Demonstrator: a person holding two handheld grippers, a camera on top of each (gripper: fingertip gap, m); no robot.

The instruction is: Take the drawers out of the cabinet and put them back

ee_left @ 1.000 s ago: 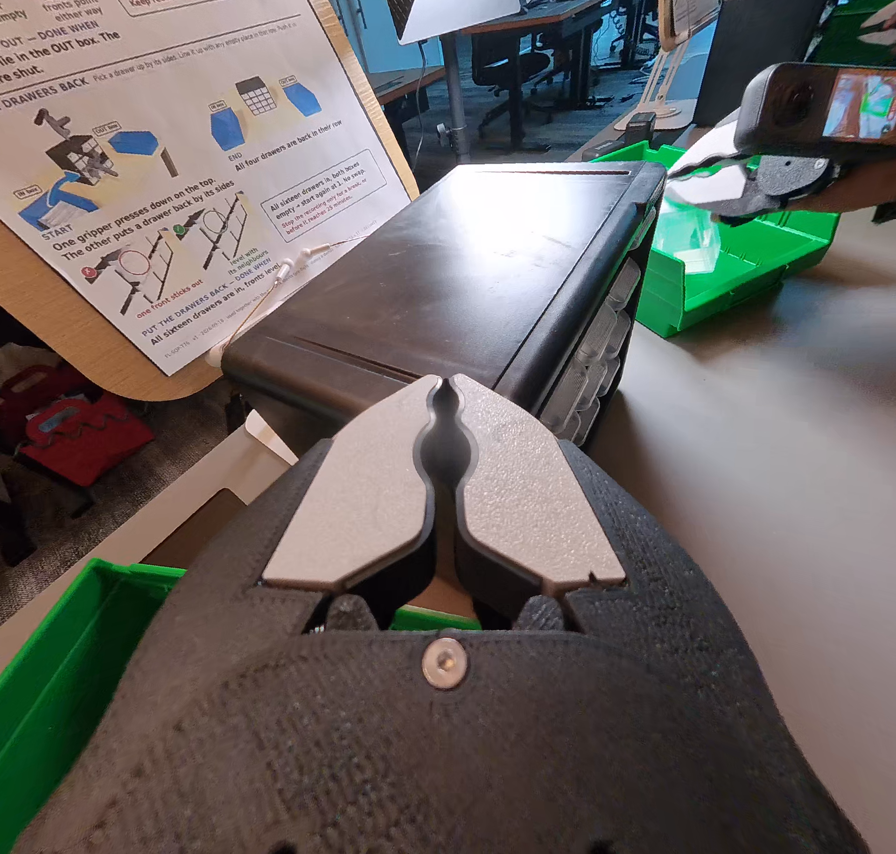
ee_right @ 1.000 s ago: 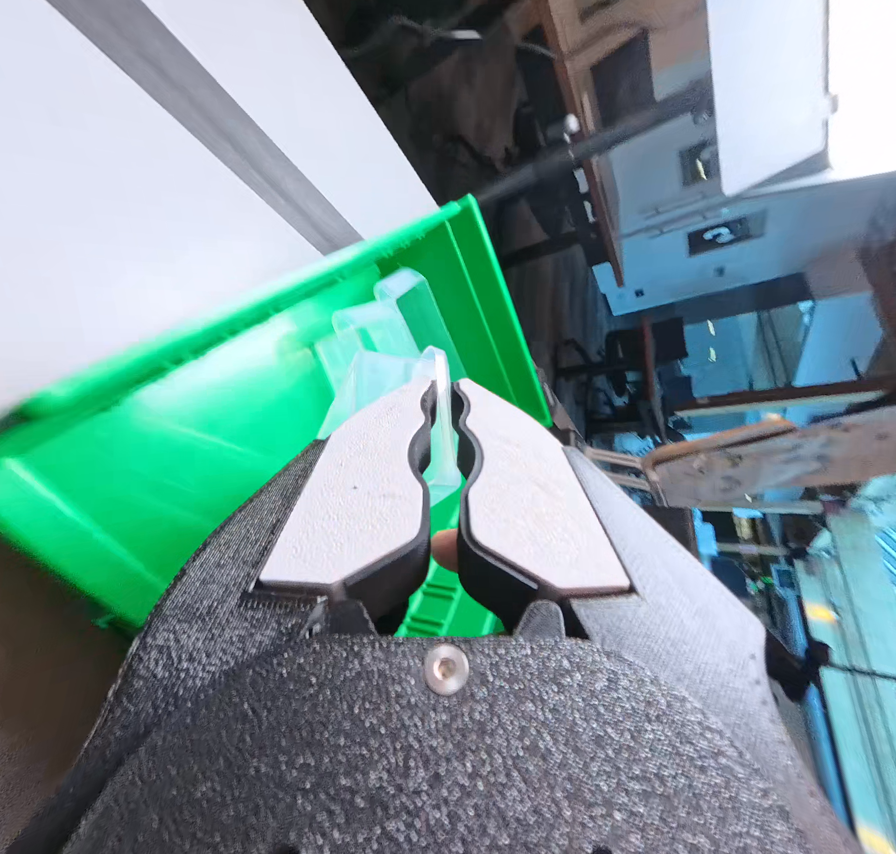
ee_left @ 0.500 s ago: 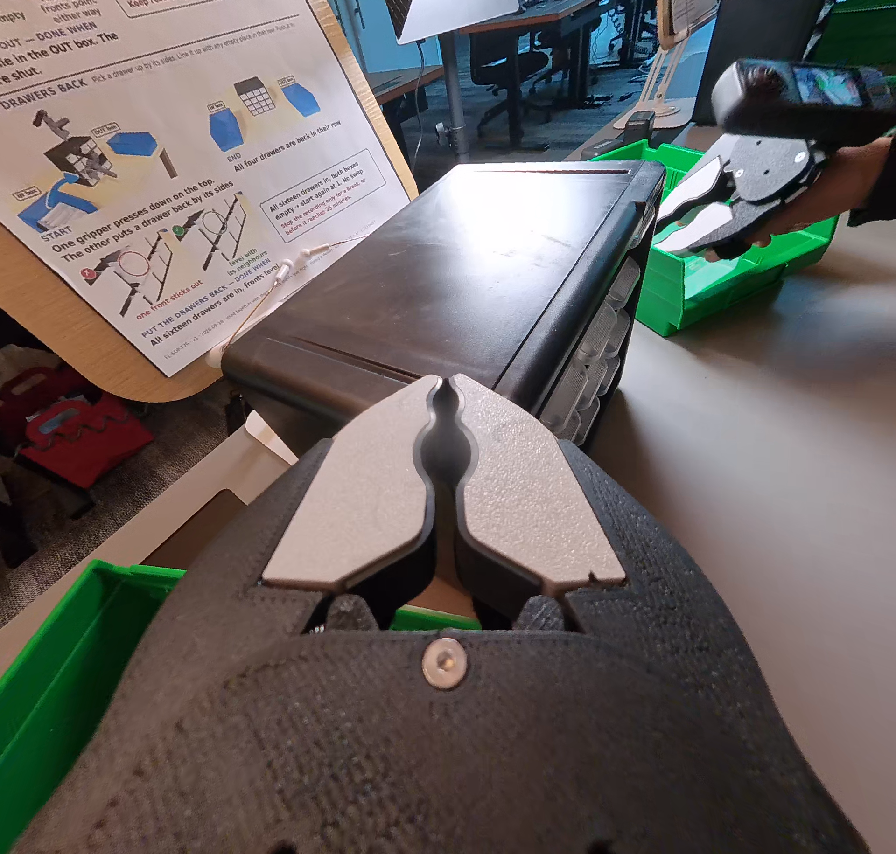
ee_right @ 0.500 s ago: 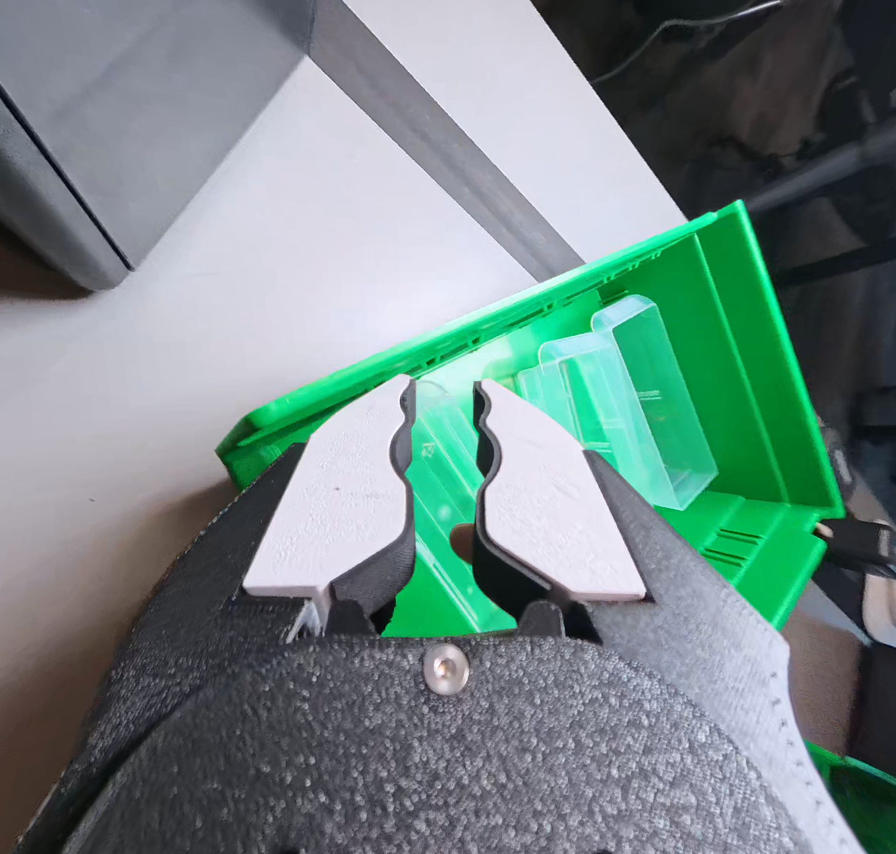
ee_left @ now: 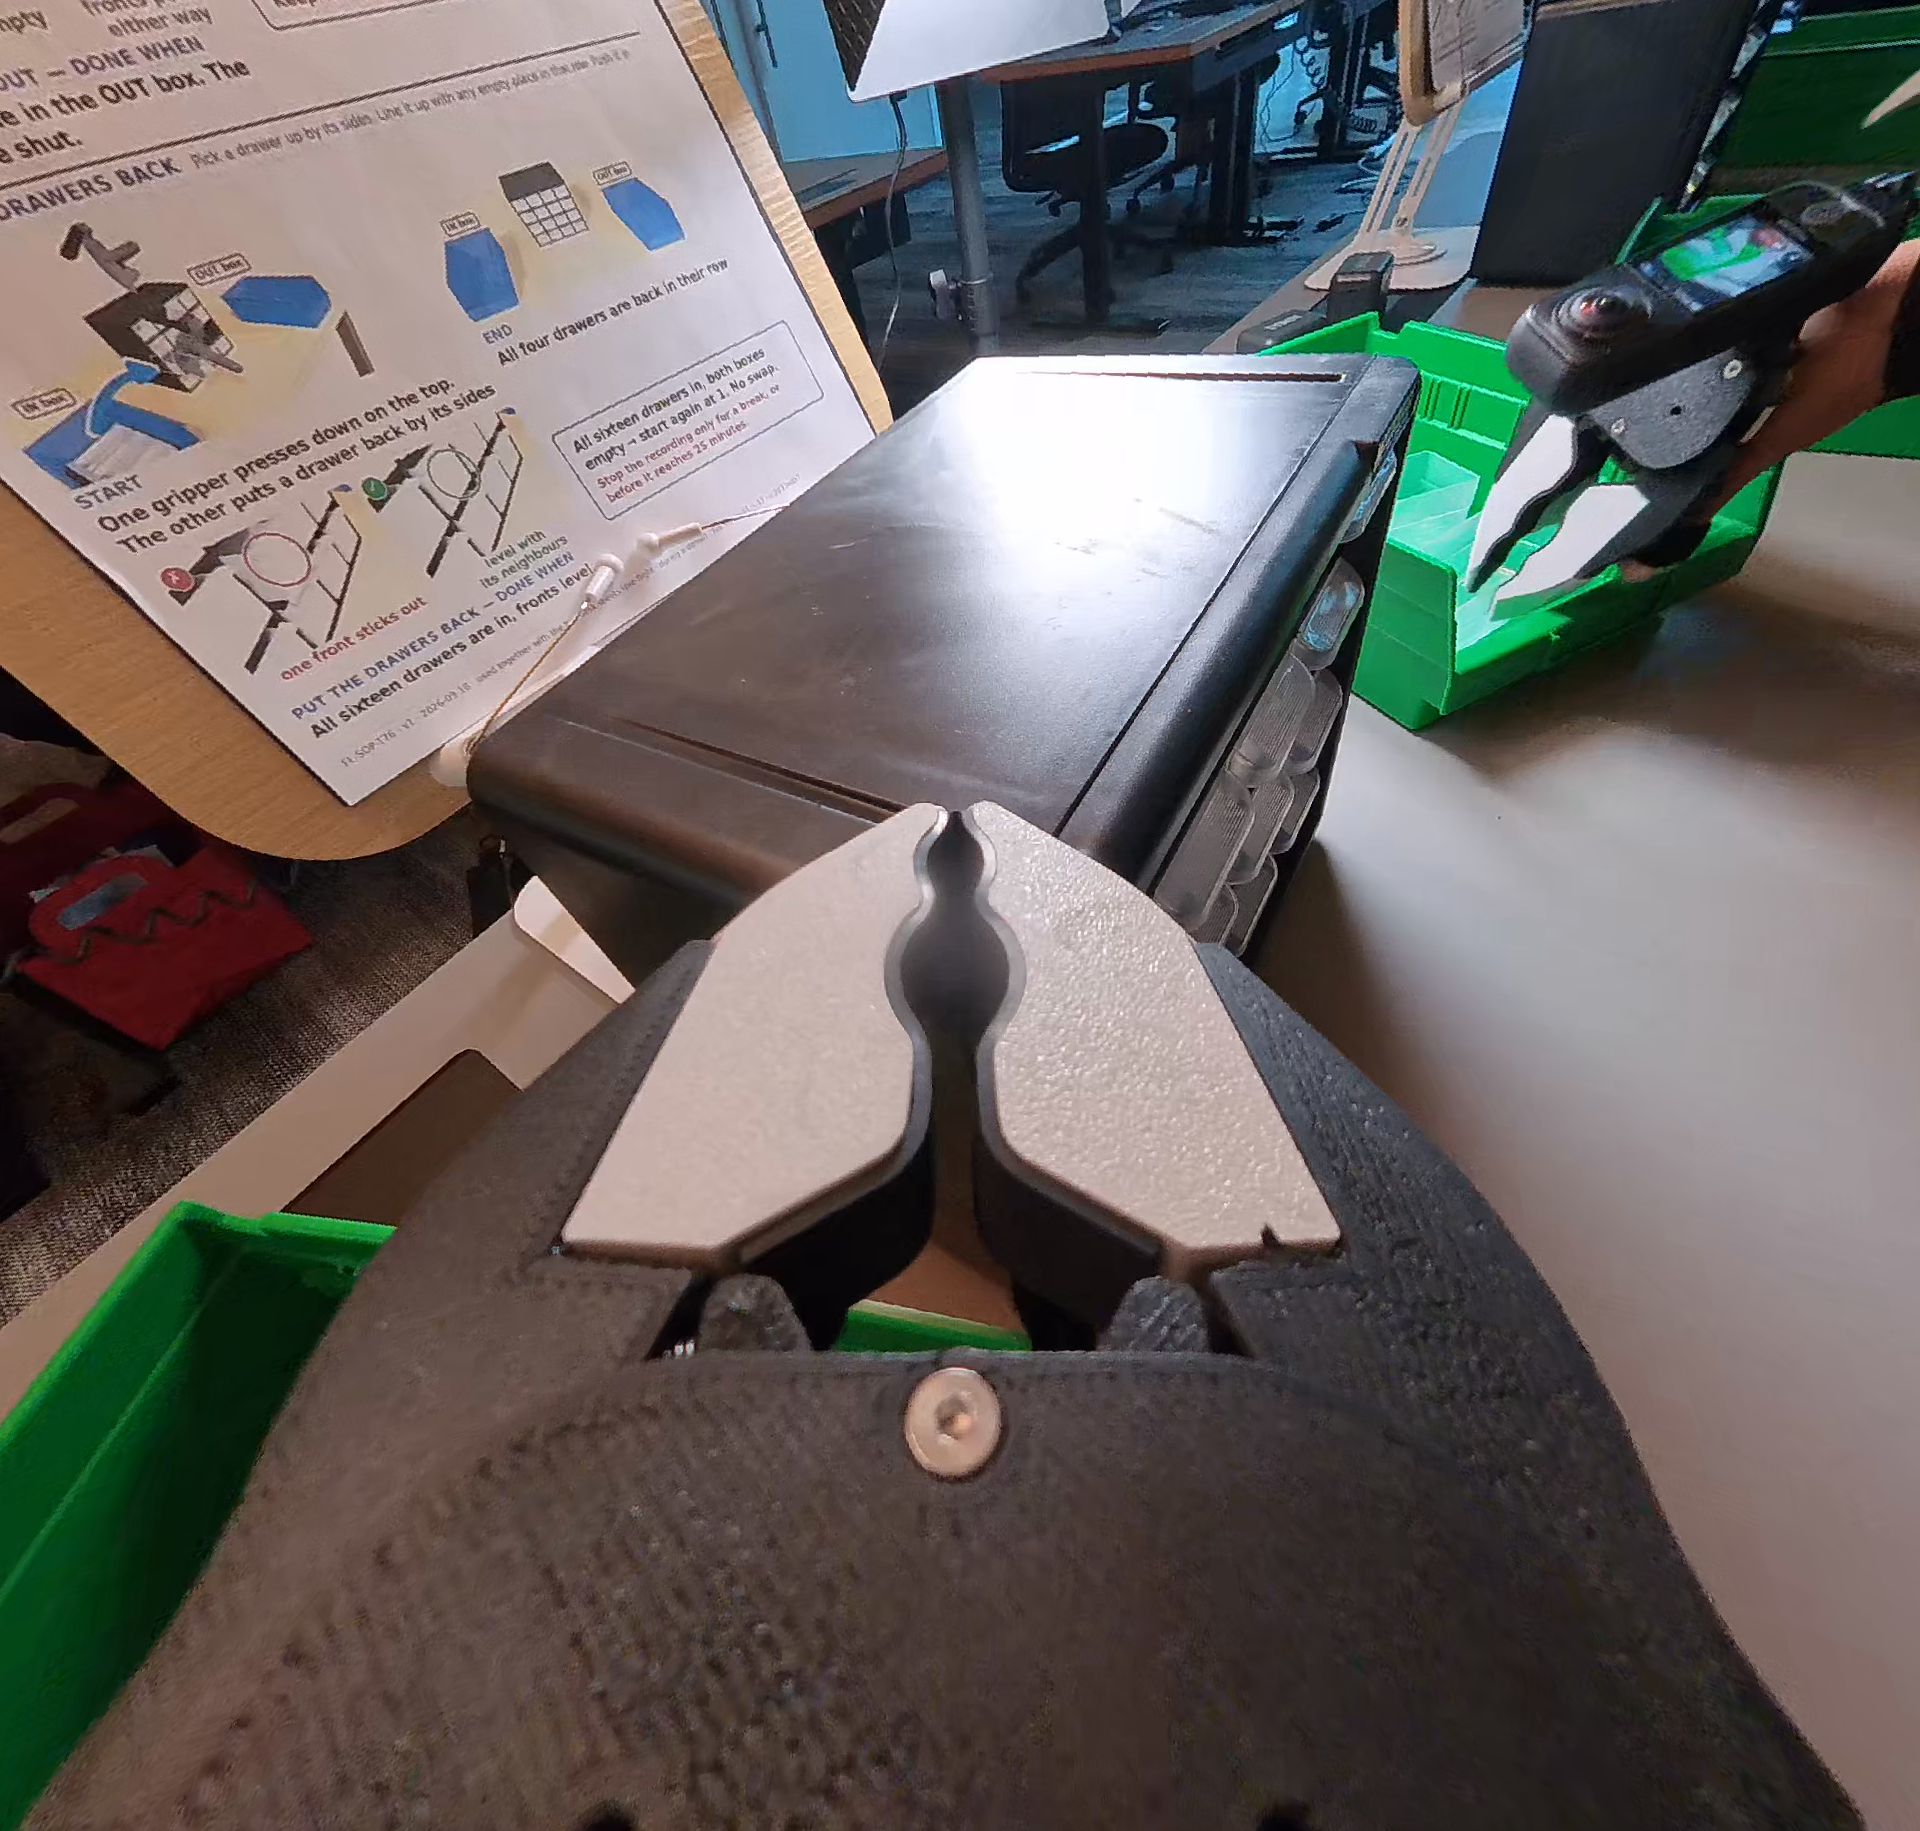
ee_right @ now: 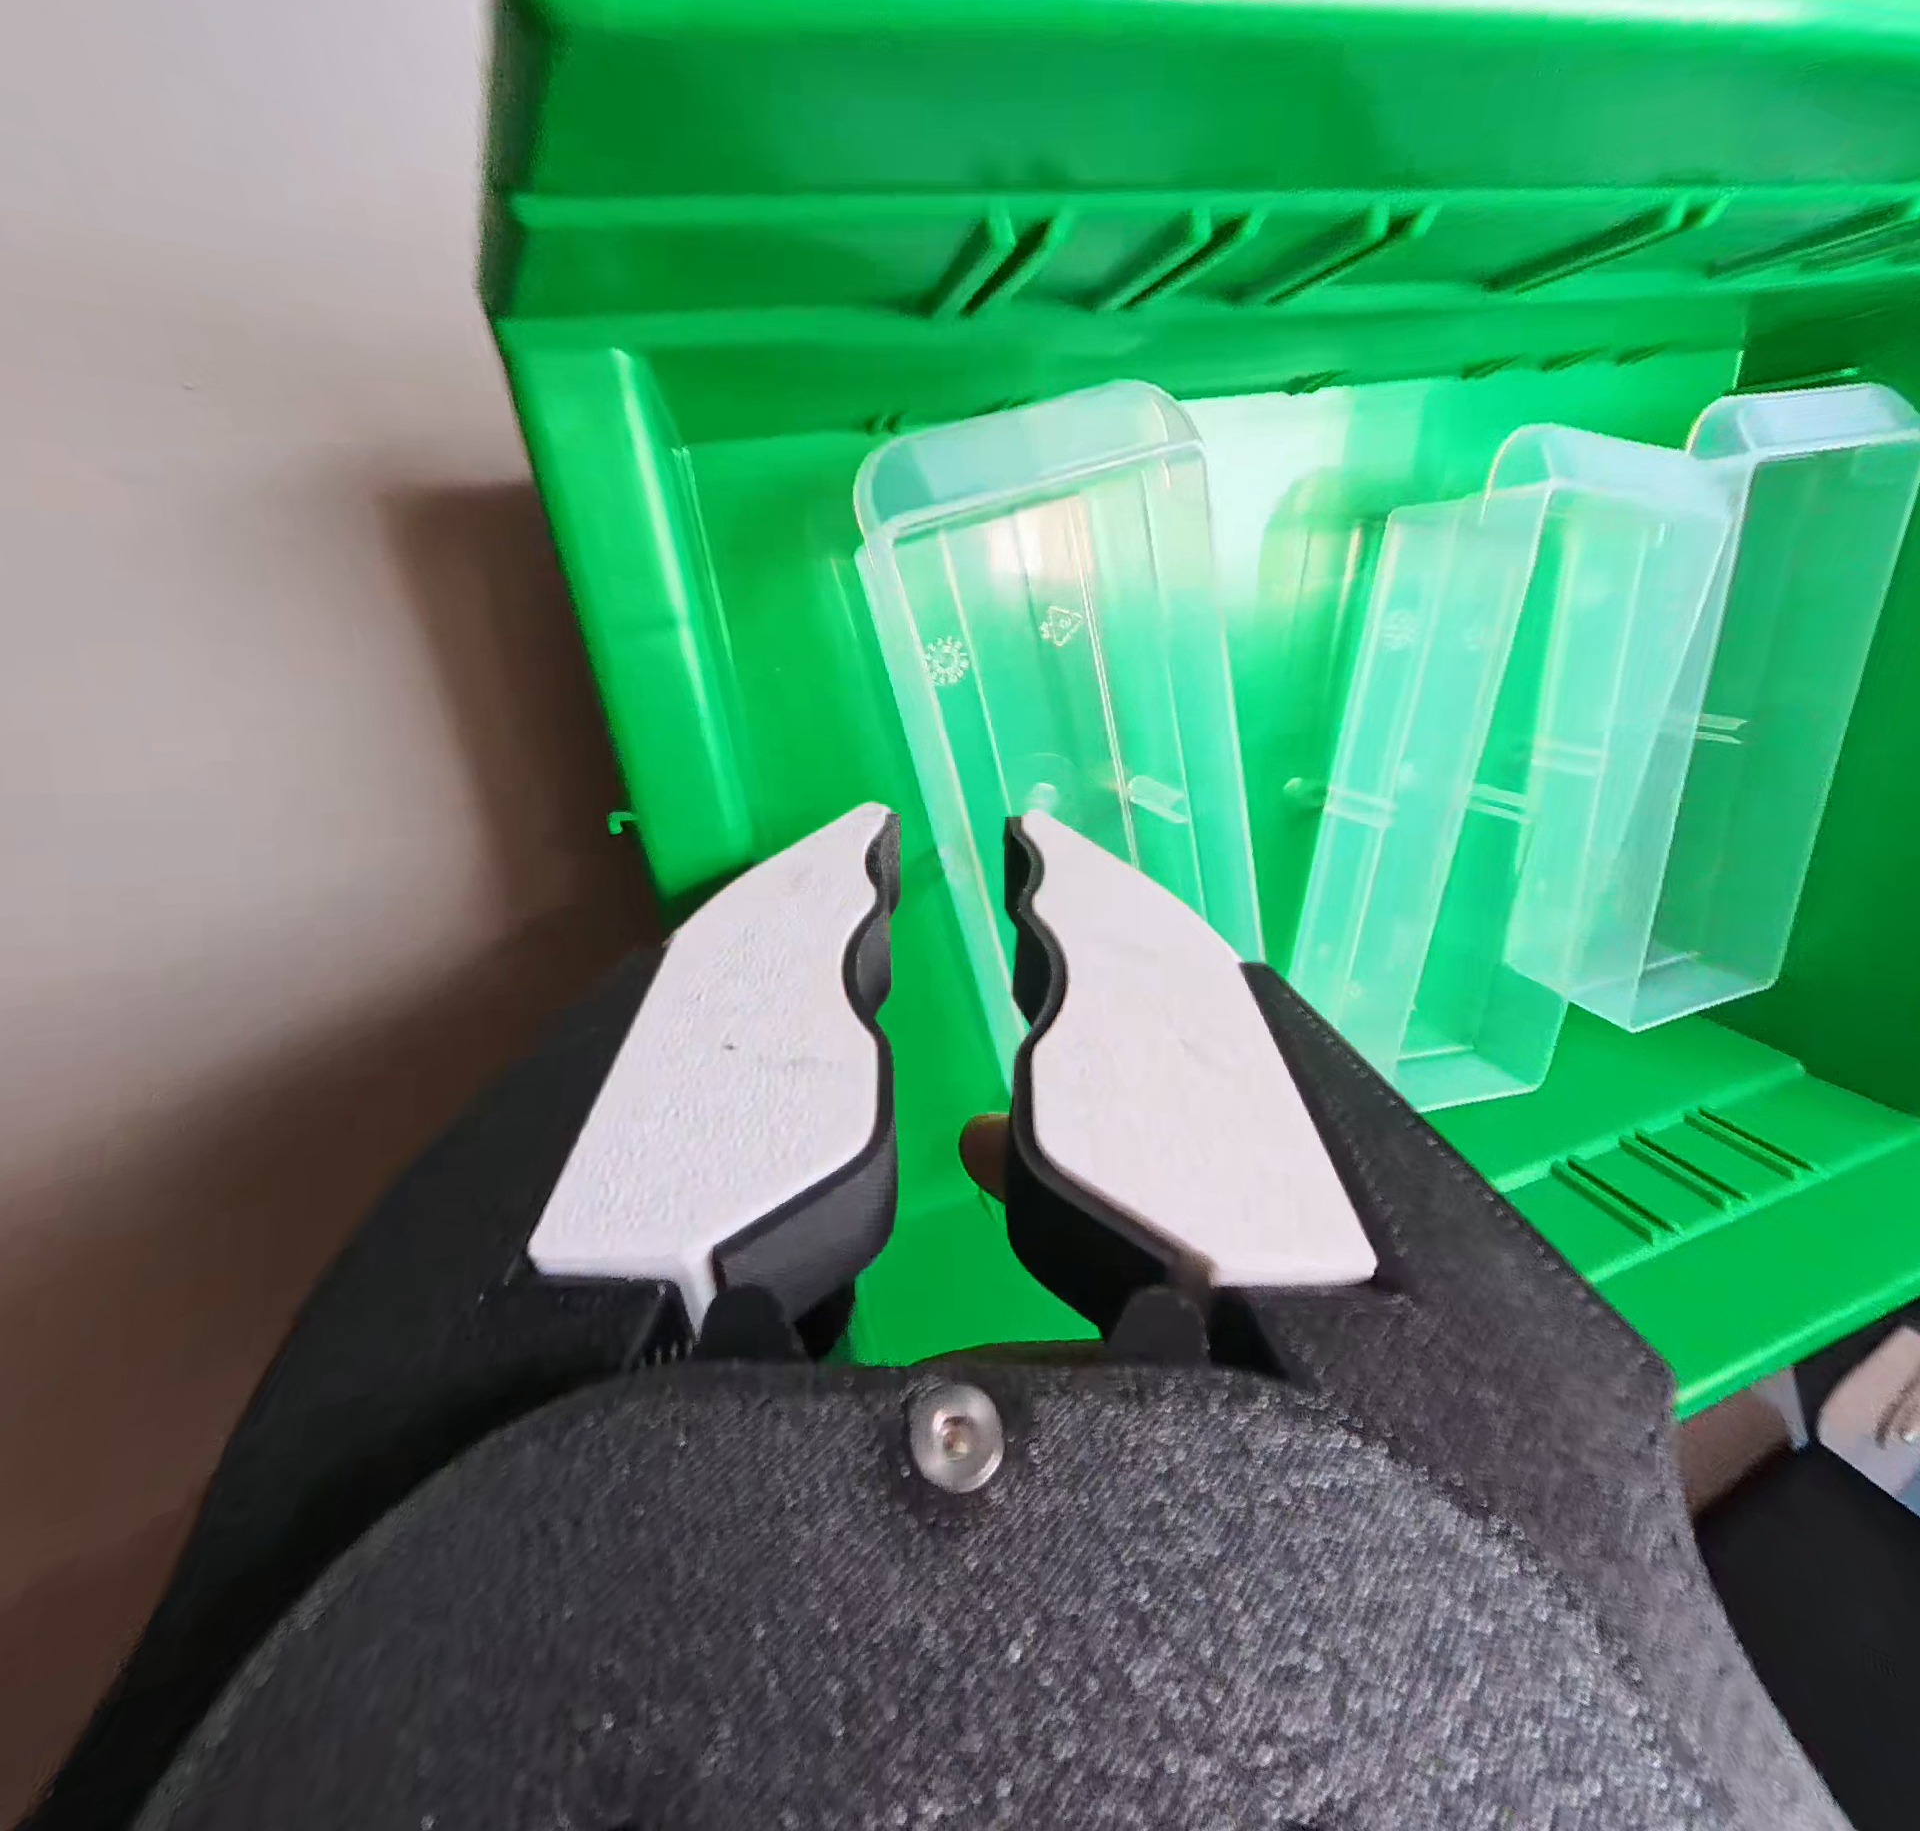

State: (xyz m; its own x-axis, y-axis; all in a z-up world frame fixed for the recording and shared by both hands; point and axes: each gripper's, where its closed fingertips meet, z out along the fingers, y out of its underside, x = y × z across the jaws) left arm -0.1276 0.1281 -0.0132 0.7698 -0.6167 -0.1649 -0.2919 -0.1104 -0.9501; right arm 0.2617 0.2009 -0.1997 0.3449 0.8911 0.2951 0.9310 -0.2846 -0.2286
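Note:
The black drawer cabinet (ee_left: 997,586) stands on the table, its clear drawer fronts (ee_left: 1268,742) facing right. My left gripper (ee_left: 951,825) is shut and empty, at the cabinet's near top edge. My right gripper (ee_right: 951,836) is open and empty, over the near end of a green bin (ee_right: 1039,119). Three clear drawers lie in that bin: one (ee_right: 1039,638) just beyond my fingertips, two more (ee_right: 1455,794) (ee_right: 1766,690) leaning together to the right. In the left wrist view the right gripper (ee_left: 1527,545) hangs over the same bin (ee_left: 1475,638).
A tilted board with an instruction sheet (ee_left: 364,327) stands left of the cabinet. A second green bin (ee_left: 125,1418) sits at the near left, under my left gripper. The grey table (ee_left: 1610,1054) stretches to the right. Desks and chairs (ee_left: 1091,171) stand behind.
My right gripper let go of the clear drawer it held, opened, and turned to point down into the green bin. The left gripper has not moved.

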